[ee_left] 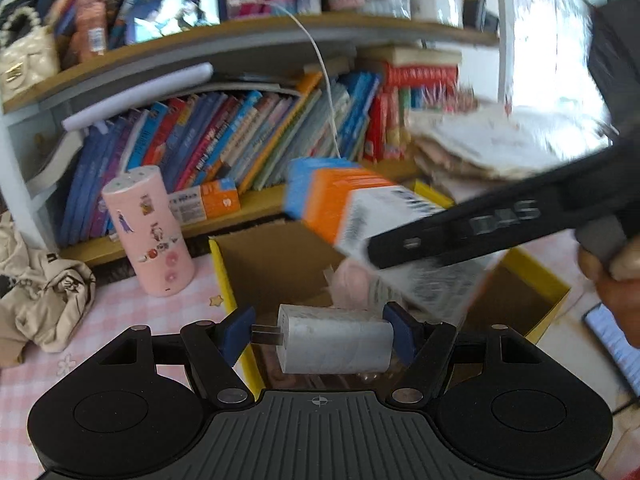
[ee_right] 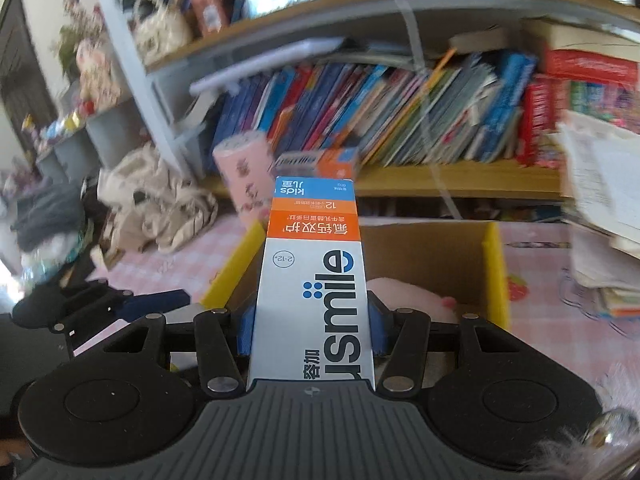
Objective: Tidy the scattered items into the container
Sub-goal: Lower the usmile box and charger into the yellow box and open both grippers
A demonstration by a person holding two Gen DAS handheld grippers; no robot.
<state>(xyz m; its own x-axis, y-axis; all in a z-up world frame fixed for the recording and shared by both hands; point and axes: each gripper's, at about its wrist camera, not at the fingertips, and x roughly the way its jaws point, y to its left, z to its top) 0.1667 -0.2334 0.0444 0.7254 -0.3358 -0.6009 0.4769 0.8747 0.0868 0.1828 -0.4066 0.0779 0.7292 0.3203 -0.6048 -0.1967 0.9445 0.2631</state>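
Note:
My left gripper (ee_left: 320,336) is shut on a white charger plug (ee_left: 334,340), its blue pads pressing on both ends, right over the near edge of the cardboard container with yellow rims (ee_left: 224,280). My right gripper (ee_right: 312,328) is shut on a white, orange and blue toothpaste box (ee_right: 316,280), held lengthwise above the same container (ee_right: 494,264). In the left wrist view that toothpaste box (ee_left: 360,208) hangs blurred over the container, gripped by a black finger (ee_left: 460,232). A pink soft item (ee_right: 408,292) lies inside the container.
A pink cylinder with stickers (ee_left: 148,232) stands left of the container on the pink checked cloth. A beige cloth bag (ee_left: 44,300) lies further left. Behind, a bookshelf holds books and a second toothpaste box (ee_left: 204,204). Stacked papers (ee_left: 480,148) sit at the right, a phone (ee_left: 616,344) below them.

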